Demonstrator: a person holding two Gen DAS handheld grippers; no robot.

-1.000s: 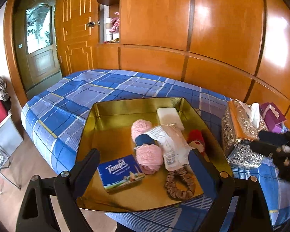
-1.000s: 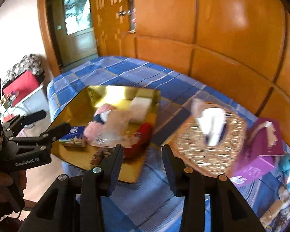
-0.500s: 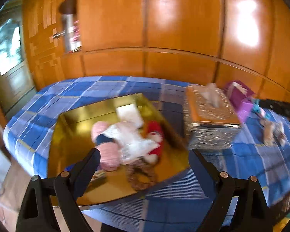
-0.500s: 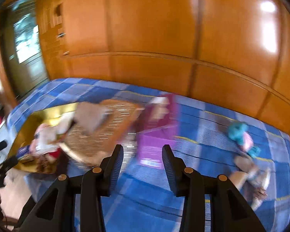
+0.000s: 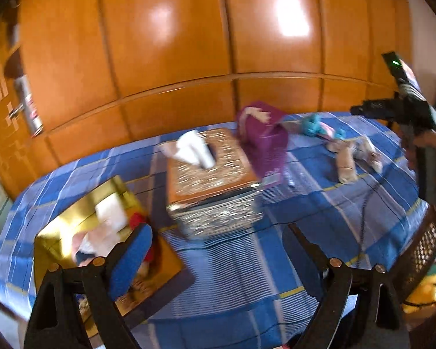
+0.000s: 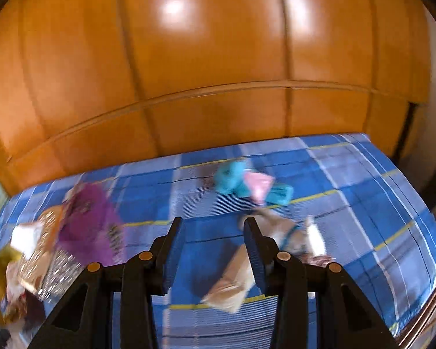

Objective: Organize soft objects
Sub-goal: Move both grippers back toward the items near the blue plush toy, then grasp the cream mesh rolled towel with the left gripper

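left tongs (image 5: pixel 218 250) standing wide apart, empty – right tongs (image 6: pixel 212 250) partly apart, gripping nothing. beige plush (image 6: pixel 235 282) lying on the bed (image 6: pixel 363 203) just beside the right tongs; teal plush (image 6: pixel 232 177) lying beyond it – purple box (image 5: pixel 264 139) well left, gold tray (image 5: pixel 52 232) farthest left.

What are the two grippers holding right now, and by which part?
Nothing. The left gripper and right gripper both stand open over the blue checked bedspread.
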